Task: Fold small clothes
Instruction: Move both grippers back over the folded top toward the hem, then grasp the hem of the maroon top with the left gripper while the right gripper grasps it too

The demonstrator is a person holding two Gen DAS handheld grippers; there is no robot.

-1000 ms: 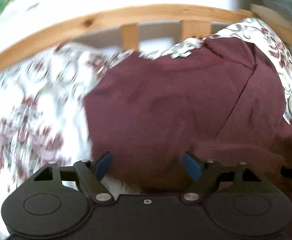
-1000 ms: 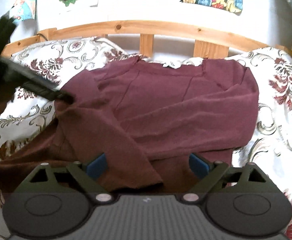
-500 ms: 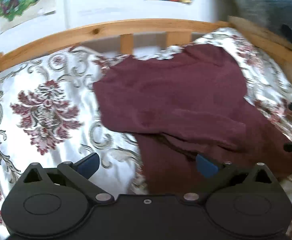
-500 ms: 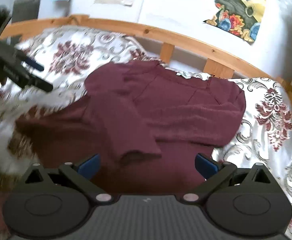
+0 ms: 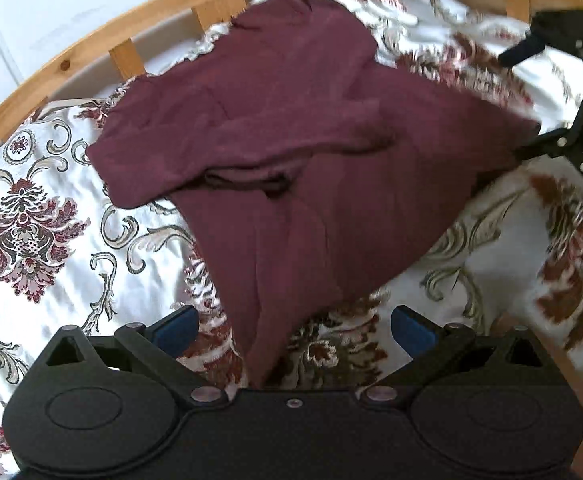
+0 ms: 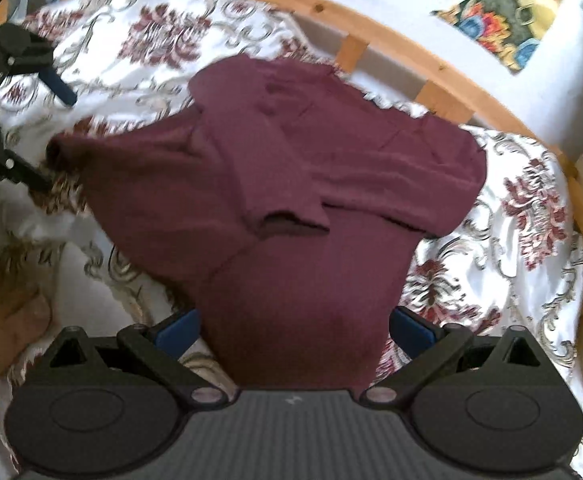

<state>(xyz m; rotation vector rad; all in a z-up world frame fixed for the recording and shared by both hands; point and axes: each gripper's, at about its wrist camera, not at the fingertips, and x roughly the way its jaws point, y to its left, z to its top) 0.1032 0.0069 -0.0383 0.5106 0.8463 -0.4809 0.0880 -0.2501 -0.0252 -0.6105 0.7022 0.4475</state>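
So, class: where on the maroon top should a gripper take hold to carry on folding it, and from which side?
Grip the bottom hem of the maroon top, which lies between the open fingers of the right gripper. Come in low from the near edge of the bed: the sleeves are already folded across the body, so the hem is the free edge left to lift.

A white bedspread [image 5: 51,264] with dark red damask medallions and grey-gold scrolls covers the bed, creased and a little shiny where light falls on it. Behind it runs a pale wooden headboard [image 6: 375,36], a curved top rail with short upright slats and a few knots in the grain. The wall [image 5: 71,4] beyond is white. A colourful poster [image 6: 507,12] in yellows, blues and dark green hangs on it, tilted in the right wrist view. Its picture is too blurred to make out.
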